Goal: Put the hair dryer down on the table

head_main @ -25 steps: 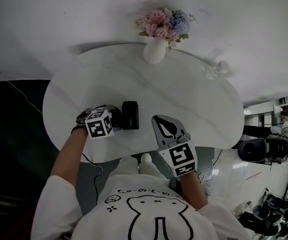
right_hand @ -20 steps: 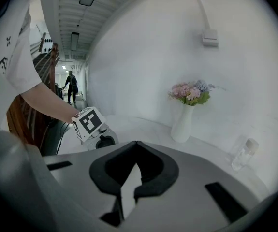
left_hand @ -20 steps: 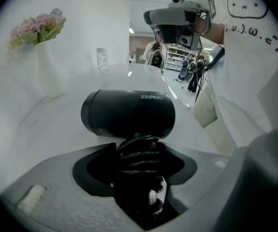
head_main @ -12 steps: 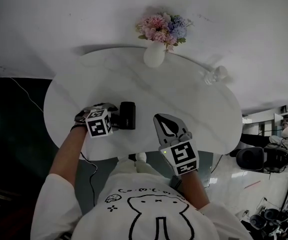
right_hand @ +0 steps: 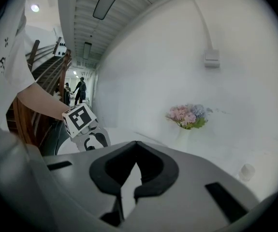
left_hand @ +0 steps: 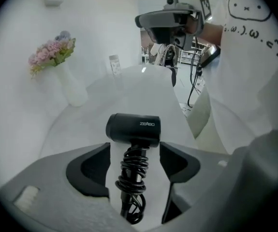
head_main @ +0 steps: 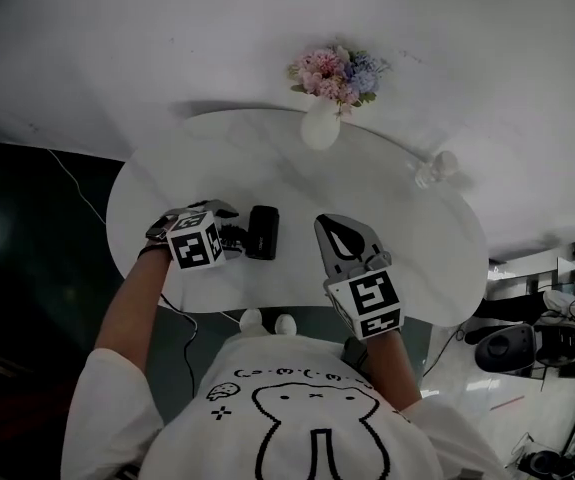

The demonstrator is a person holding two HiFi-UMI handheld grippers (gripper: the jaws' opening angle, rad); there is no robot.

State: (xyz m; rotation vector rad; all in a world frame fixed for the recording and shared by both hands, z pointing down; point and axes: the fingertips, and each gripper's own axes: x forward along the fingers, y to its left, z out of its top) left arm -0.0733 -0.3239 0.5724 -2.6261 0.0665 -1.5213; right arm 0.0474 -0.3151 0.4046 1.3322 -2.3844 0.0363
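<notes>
Change since the earlier frames: the left gripper (head_main: 229,230) has drawn back and up off the hair dryer (head_main: 263,232), and its jaws have just been opening. A strip of cord now shows between the marker cube and the dryer body.

Hair dryer (left_hand: 133,128): black, lying flat on the white table (head_main: 397,228). The barrel sits just past the left fingertips and crosswise to them. The handle points back toward the gripper.

Cord (left_hand: 133,173): black, wound round the handle, lying in the gap between the left fingers (left_hand: 88,170).

Left gripper (left_hand: 135,158): jaws wide apart. The handle and cord are between the pads, with bare tabletop showing on each side. The pads press on nothing, so the dryer is released.

Right gripper (head_main: 335,230): beside the dryer and apart from it, on the side away from the left fingers, held above the table. In the right gripper view (right_hand: 136,145) the tips meet, leaving only a narrow sliver further back, and there is nothing in it.

Vase (head_main: 320,128): white, upright, with pink and blue flowers (head_main: 339,71). It stands well beyond both sets of fingertips at the table's far edge.

Small clear glass piece (head_main: 432,168): at the far edge, beyond the right fingertips and well apart from them.
</notes>
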